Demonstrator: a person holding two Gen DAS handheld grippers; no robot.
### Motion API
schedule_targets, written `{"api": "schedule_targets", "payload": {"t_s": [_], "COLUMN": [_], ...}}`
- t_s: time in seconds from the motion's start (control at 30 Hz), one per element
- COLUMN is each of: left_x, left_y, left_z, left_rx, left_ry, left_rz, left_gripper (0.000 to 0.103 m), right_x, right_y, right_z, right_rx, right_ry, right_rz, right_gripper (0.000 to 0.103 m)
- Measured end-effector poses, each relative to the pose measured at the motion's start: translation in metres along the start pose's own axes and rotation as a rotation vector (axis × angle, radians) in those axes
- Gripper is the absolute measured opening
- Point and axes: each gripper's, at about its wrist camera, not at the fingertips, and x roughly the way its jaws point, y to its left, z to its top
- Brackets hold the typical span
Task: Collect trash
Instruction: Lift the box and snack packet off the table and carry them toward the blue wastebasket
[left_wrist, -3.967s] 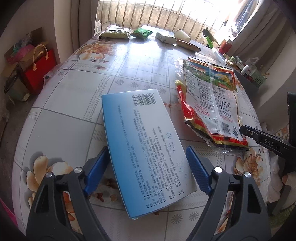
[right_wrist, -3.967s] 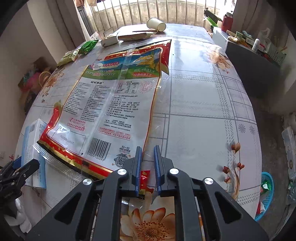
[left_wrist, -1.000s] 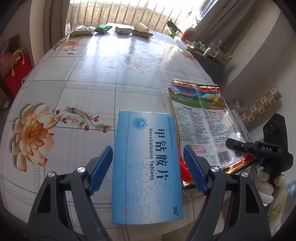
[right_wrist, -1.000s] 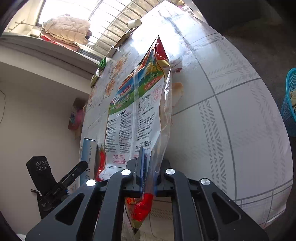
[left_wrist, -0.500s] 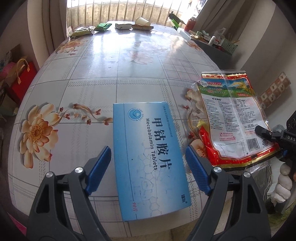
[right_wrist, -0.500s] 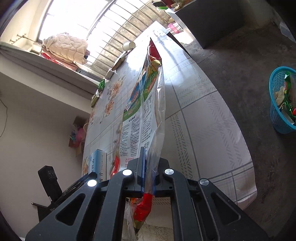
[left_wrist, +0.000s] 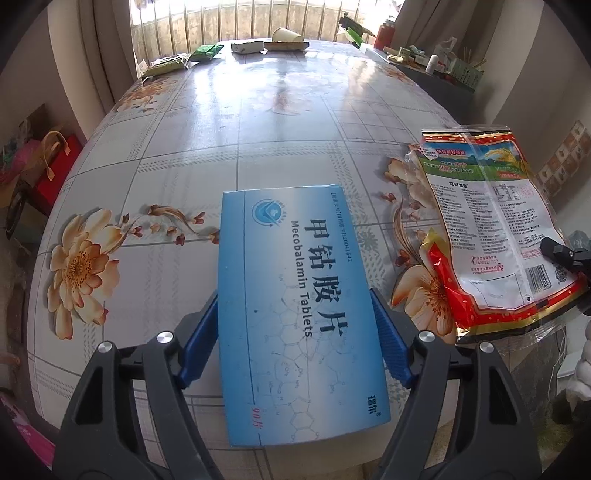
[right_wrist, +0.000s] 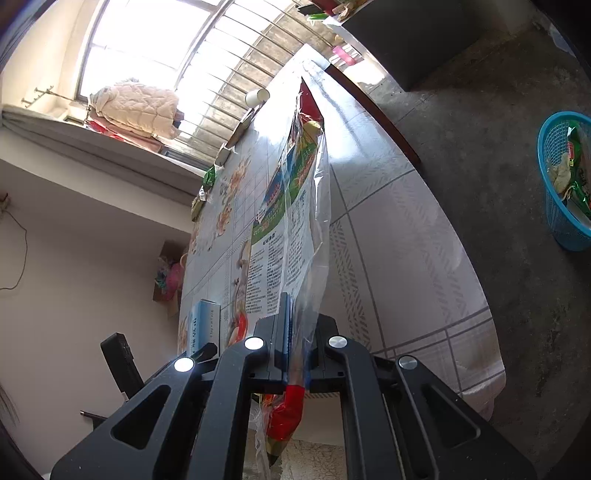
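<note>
A blue tablet box lies at the near edge of the flowered table. My left gripper straddles it. Its jaws are closing, and both blue pads lie against the box's long sides. To the right, a red and green snack bag hangs off the table's edge with its bottom seam pinched in my right gripper. In the right wrist view that gripper is shut on the bag, which stands up from the jaws. The box shows at the left.
A blue basket holding wrappers stands on the floor beyond the table's right side. At the far end lie a paper cup, a white box and green packets. A cluttered cabinet is at the right and a red bag on the left floor.
The left jaws have closed in from a gap on either side until the pads meet the box. The right gripper has drawn the bag further out over the table's edge, and the basket has come into view.
</note>
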Motion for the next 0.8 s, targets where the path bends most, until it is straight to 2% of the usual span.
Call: {"api": "schedule_targets", "payload": {"t_s": [0.8], "left_x": [-0.031], "left_y": [-0.001], "left_z": [-0.005], "left_rx": [-0.008], "left_ry": [-0.087], "left_rz": [0.042], "left_gripper": [0.071], "right_x": [0.000], "right_y": [0.001], "right_z": [0.002], "right_rx": [0.010], "right_ry": [0.009], "right_rz": [0.082], "right_gripper": [0.005]}}
